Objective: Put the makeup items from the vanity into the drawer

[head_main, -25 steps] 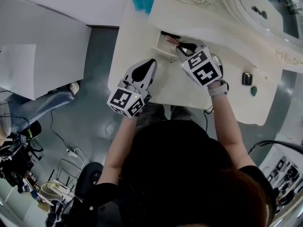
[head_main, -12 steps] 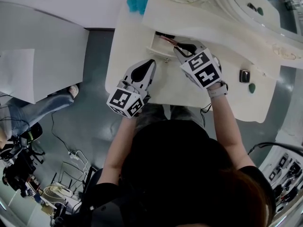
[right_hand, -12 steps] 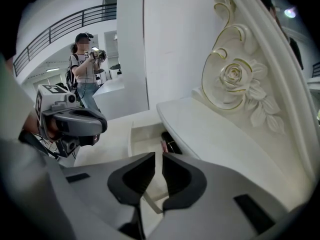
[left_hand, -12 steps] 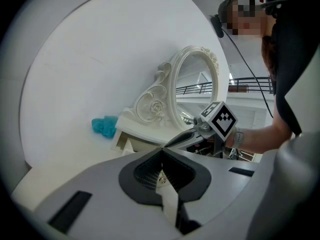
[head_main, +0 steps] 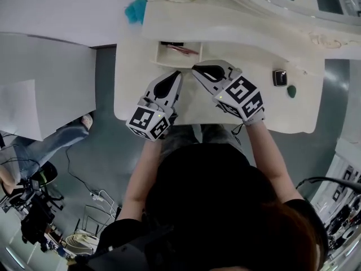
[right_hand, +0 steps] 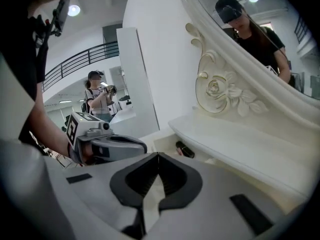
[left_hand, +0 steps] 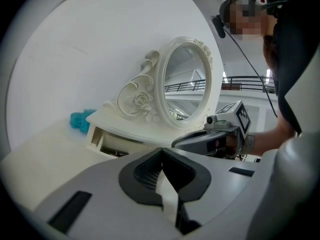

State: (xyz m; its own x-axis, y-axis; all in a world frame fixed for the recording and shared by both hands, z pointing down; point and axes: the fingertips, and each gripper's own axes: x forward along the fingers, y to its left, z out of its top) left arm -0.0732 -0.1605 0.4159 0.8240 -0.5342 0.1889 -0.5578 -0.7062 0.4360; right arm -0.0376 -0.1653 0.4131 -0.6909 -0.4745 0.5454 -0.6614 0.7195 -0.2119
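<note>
Compared with a second before, my right gripper (head_main: 196, 68) had come back out of the drawer (head_main: 159, 54). Its tips had been over the drawer's contents; now they sat just in front of the drawer's front edge, above the bare top of the vanity (head_main: 197, 107). Its jaws had just been closing and now met tip to tip with nothing between them. The left gripper (head_main: 179, 73) lay beside it as before, tips also just short of the drawer, jaws pressed together and empty.

The vanity was cream and smooth, with a carved rose and scrolls framing an oval mirror (left_hand: 187, 81). The drawer was a shallow open box of the same cream. Both grippers were grey shells with black ribbed pads, each carrying a marker cube.

The makeup items (head_main: 181, 49) lay inside the drawer, just beyond both sets of tips and touched by neither: thin reddish sticks, and in the right gripper view a short dark tube (right_hand: 185, 149) on the drawer floor. Farther right on the vanity top, well apart from the jaws, sat a small dark square case (head_main: 279, 77) and a little green piece (head_main: 291, 91). A fluffy teal tuft (head_main: 135, 9) lay at the far left corner.
</note>
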